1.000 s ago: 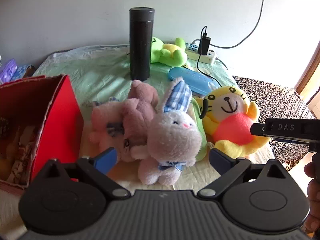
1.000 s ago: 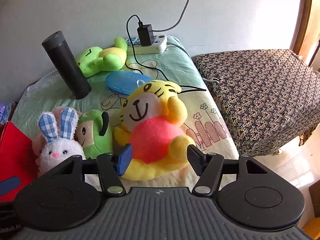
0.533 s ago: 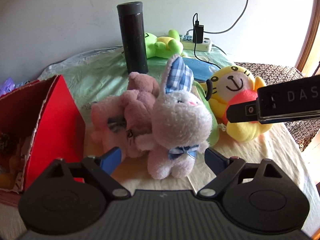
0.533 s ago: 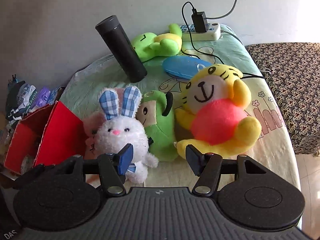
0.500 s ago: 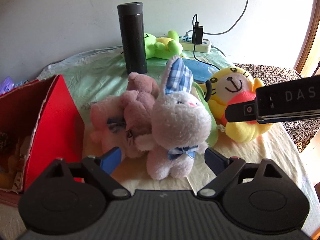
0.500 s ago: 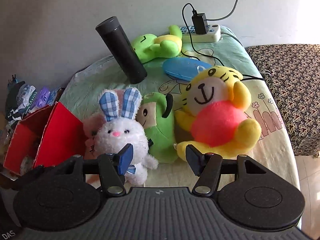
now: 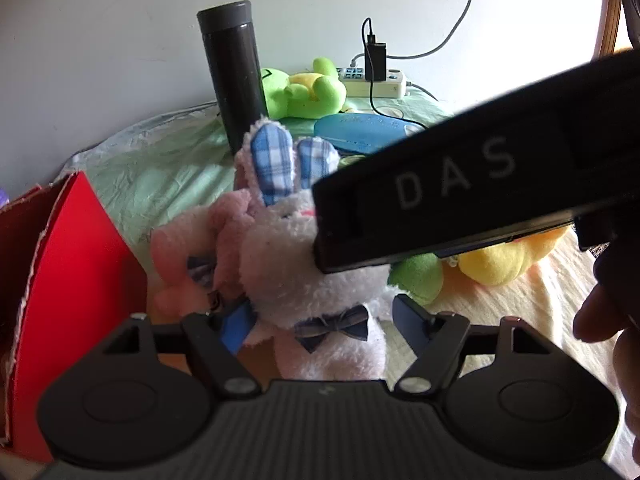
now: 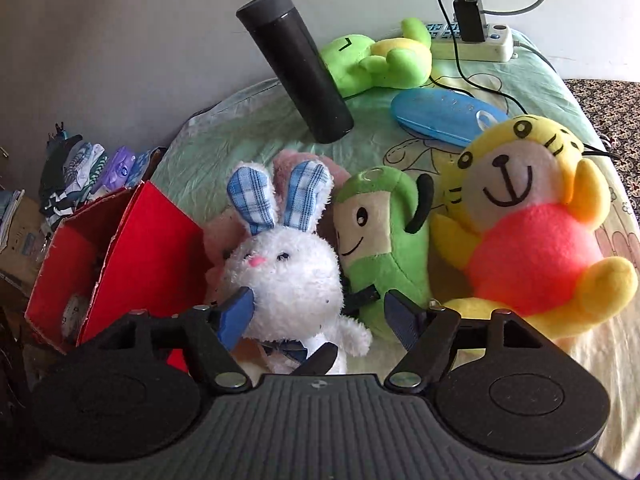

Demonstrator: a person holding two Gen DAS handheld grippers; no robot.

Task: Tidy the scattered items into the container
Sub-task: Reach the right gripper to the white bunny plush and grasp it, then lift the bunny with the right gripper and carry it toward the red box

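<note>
Fluffy white rabbit (image 8: 294, 276), checked ears, red cardboard box (image 8: 132, 240)

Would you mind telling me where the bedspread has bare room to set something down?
Bare cloth lies left of the black flask, behind the red box. A smaller strip lies right of the yellow tiger. The front is crowded: white rabbit and green plush.

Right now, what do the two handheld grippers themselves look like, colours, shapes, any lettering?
Both are matte black. The left gripper and right gripper each have a ribbed body, two round discs, angled arms with silver screws, and blue-padded fingers. In the left wrist view, the right gripper's long black bar carries pale DAS lettering. A bare hand shows at the edge; no sleeve is visible.
</note>
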